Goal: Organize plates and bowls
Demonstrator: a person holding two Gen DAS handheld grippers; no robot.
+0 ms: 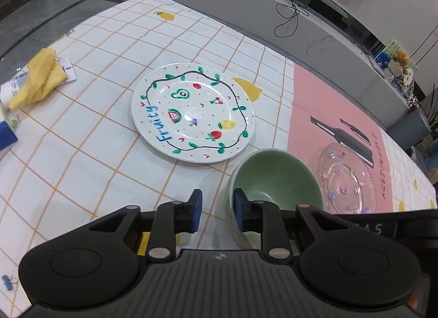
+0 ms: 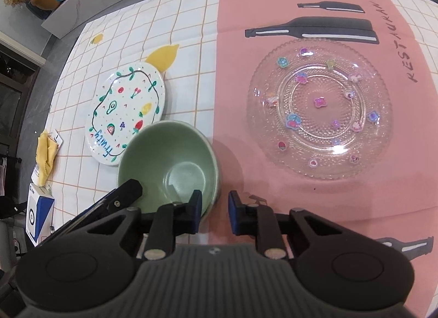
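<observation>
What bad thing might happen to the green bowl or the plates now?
1. Both grippers, left and right, straddle the green bowl's rim with open jaws. If they pull different ways, the bowl might tip or slip.
2. The bowl sits close to the painted plate; a nudge might knock them together and chip one.
3. The glass plate is see-through, so it may be easy to bump.

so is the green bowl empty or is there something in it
Empty. The green ceramic bowl sits upright, and the right wrist view shows only its bare glazed bottom, nothing inside.
</observation>
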